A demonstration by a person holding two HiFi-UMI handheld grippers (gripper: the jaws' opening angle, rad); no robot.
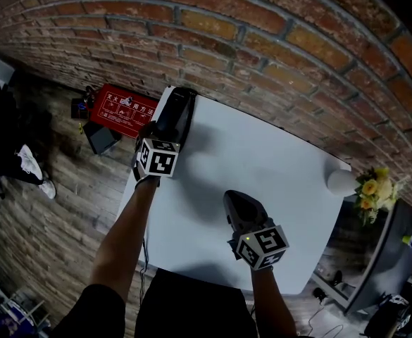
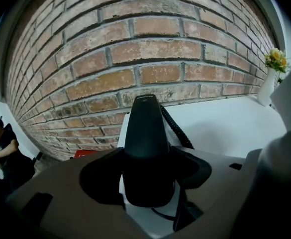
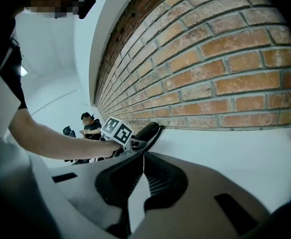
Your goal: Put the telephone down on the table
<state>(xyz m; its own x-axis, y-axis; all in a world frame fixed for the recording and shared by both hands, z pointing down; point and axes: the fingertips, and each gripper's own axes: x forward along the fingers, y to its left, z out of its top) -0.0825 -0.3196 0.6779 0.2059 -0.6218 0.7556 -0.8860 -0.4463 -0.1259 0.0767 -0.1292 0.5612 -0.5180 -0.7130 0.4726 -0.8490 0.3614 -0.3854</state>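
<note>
The black telephone handset (image 1: 176, 115) lies along the far left corner of the white table (image 1: 262, 160), pointing at the brick wall. My left gripper (image 1: 167, 131) is shut on it. In the left gripper view the handset (image 2: 146, 138) sits between the dark jaw pads, and its coiled cord (image 2: 175, 126) trails off to the right over the tabletop. Whether the handset rests on the table or hangs just above it I cannot tell. My right gripper (image 1: 239, 206) hovers over the table's near middle, shut with nothing in it (image 3: 143, 161). Its view shows the handset (image 3: 146, 132) far off by the wall.
The brick wall (image 1: 262, 41) runs right behind the table. A white vase (image 1: 343, 182) with yellow flowers (image 1: 375, 187) stands at the far right corner. On the wooden floor to the left lie a red sign (image 1: 125, 110) and a dark box (image 1: 101, 138). A person (image 2: 3, 148) sits further left.
</note>
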